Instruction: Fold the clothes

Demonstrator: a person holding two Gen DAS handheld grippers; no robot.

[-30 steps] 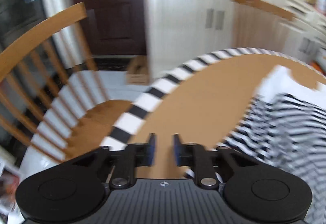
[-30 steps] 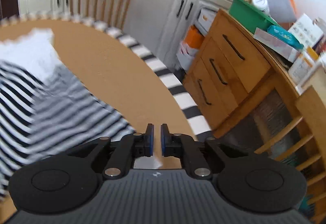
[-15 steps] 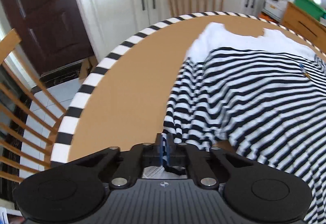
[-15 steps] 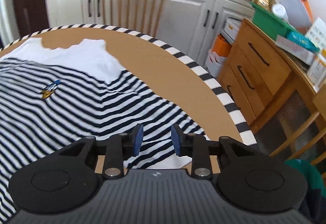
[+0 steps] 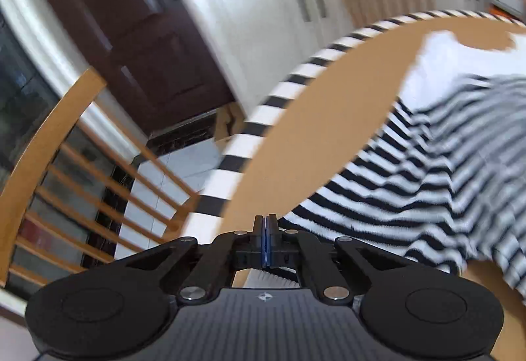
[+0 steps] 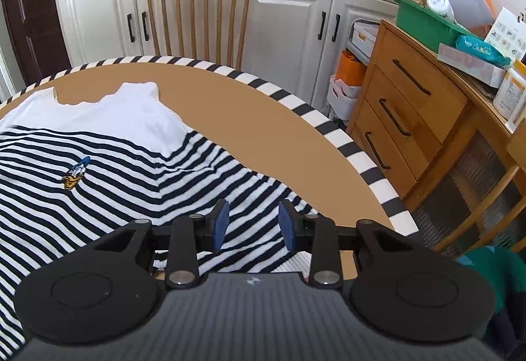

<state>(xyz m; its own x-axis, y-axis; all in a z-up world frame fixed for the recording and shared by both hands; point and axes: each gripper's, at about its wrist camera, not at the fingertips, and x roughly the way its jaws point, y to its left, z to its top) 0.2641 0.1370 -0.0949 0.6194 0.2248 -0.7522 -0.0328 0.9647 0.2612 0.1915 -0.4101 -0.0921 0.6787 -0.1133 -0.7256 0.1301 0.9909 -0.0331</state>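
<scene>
Left gripper (image 5: pixel 266 229) jaws pressed together; right gripper (image 6: pixel 253 223) jaws apart over the striped knit shirt (image 6: pixel 125 170).

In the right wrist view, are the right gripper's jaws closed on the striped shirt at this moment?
No, the right gripper has its jaws spread wide apart above the striped shirt, with the fabric visible between them and nothing pinched.
</scene>
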